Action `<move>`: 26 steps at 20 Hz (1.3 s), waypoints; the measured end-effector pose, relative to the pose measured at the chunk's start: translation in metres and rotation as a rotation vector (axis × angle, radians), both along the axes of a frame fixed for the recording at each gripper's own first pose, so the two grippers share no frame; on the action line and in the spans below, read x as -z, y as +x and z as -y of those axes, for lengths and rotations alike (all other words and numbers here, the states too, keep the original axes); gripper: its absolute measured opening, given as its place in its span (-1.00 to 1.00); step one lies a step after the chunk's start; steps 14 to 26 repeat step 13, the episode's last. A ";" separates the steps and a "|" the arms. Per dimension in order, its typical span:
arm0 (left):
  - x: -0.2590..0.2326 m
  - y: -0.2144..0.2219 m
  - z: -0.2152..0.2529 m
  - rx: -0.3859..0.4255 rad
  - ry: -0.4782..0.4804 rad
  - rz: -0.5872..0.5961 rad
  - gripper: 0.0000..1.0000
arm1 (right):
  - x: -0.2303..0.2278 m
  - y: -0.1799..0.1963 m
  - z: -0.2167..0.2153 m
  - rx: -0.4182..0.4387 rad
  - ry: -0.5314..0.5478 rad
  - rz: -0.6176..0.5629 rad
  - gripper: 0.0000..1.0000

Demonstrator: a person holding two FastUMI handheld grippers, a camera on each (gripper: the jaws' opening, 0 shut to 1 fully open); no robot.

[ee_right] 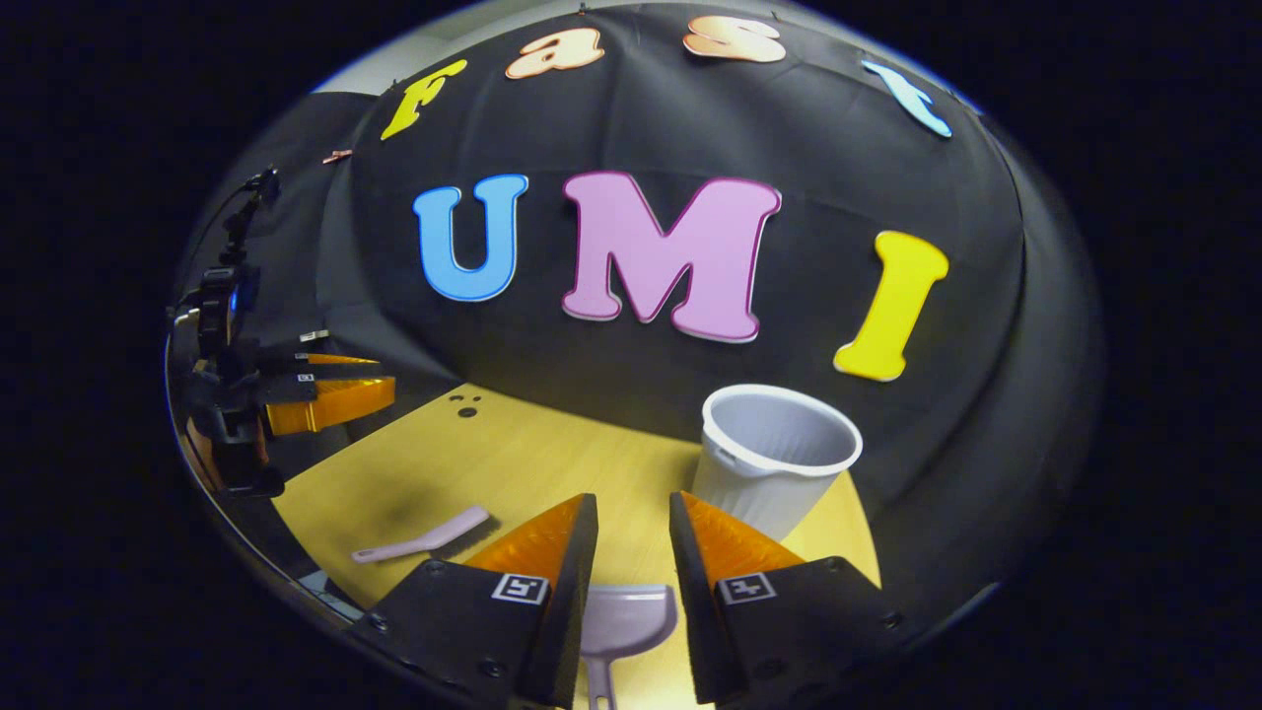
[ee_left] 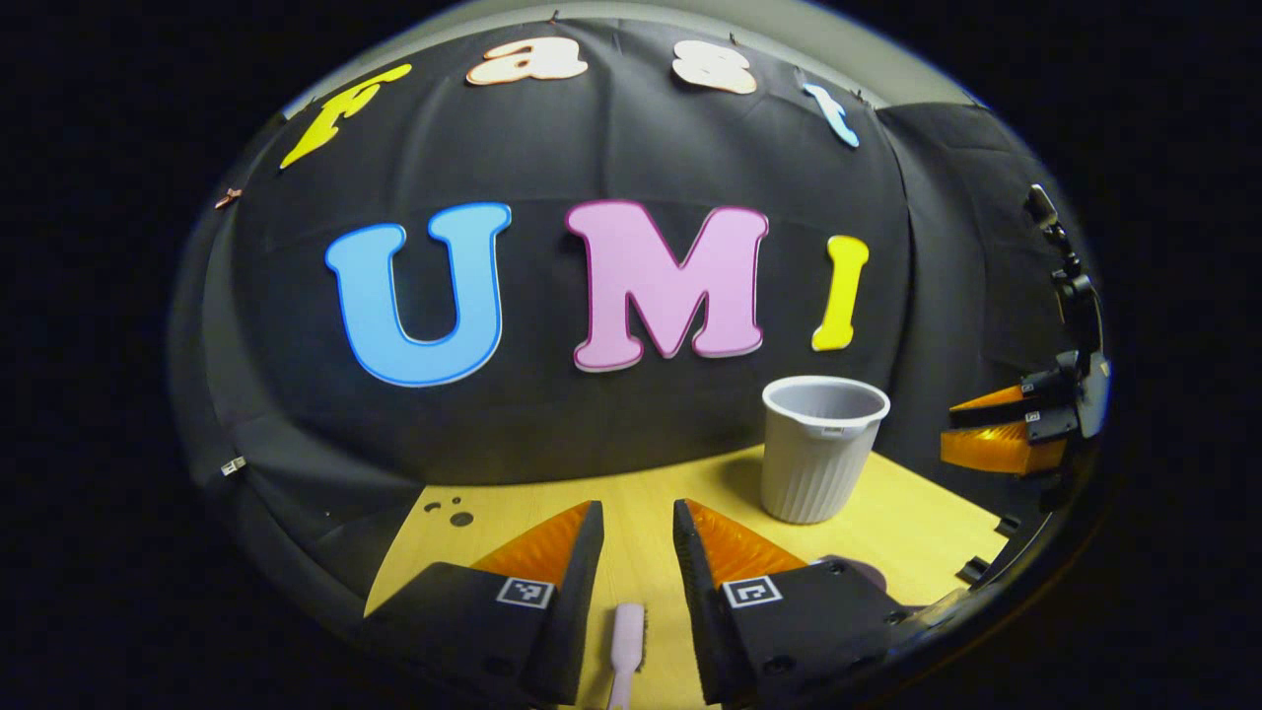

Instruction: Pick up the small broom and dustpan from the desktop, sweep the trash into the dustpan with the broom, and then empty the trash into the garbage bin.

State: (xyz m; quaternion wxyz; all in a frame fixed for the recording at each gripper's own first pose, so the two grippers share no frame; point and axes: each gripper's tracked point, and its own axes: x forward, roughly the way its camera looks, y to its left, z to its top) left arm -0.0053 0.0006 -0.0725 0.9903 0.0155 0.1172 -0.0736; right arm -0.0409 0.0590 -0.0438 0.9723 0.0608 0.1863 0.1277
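So at this point we hadn't picked anything up yet, both tools were lying flat on the desktop (ee_right: pixel 473 463) and the garbage bin (ee_right: pixel 774 459) stood upright near the back wall, so we'll place everything off that bin. In the left gripper view, our left gripper (ee_left: pixel 639 537) had its jaws spread apart with nothing between them, and the small broom (ee_left: pixel 626 651) lay right in the gap, on the near side of the bin and off to its left, its long axis running pretty much straight along the fingers. In the right gripper view, the right gripper (ee_right: pixel 633 532) was spread wide too and holding nothing, with the dustpan (ee_right: pixel 626 616) sitting in its gap just in front of the bin, pan end toward the bin and handle pointing back at us. So each hand was lined up over its own tool: left nearer the broom, right nearer the dustpan. We figured the next move was basically dropping straight down and closing across each handle. We couldn't spot the trash from here.
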 end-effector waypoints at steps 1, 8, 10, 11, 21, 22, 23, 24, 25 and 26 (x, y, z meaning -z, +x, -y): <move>-0.005 0.001 0.002 0.006 -0.011 0.014 -0.01 | -0.004 0.003 0.002 0.008 0.003 0.009 -0.02; -0.003 0.000 -0.002 -0.009 -0.023 0.010 0.46 | -0.012 0.004 -0.008 0.004 0.048 0.016 0.34; 0.000 0.001 -0.006 -0.015 -0.024 0.002 0.45 | -0.014 0.005 -0.010 -0.001 0.050 0.018 0.43; 0.000 0.001 -0.007 -0.018 -0.025 -0.002 0.46 | -0.012 0.006 -0.011 -0.003 0.050 0.015 0.43; 0.001 0.003 -0.008 -0.022 -0.022 -0.006 0.45 | -0.010 0.007 -0.012 -0.006 0.048 0.011 0.46; 0.001 0.003 -0.008 -0.022 -0.022 -0.006 0.45 | -0.010 0.007 -0.012 -0.006 0.048 0.011 0.46; 0.001 0.003 -0.008 -0.022 -0.022 -0.006 0.45 | -0.010 0.007 -0.012 -0.006 0.048 0.011 0.46; 0.001 0.003 -0.008 -0.022 -0.022 -0.006 0.45 | -0.010 0.007 -0.012 -0.006 0.048 0.011 0.46; 0.001 0.003 -0.008 -0.022 -0.022 -0.006 0.45 | -0.010 0.007 -0.012 -0.006 0.048 0.011 0.46; 0.001 0.003 -0.008 -0.022 -0.022 -0.006 0.45 | -0.010 0.007 -0.012 -0.006 0.048 0.011 0.46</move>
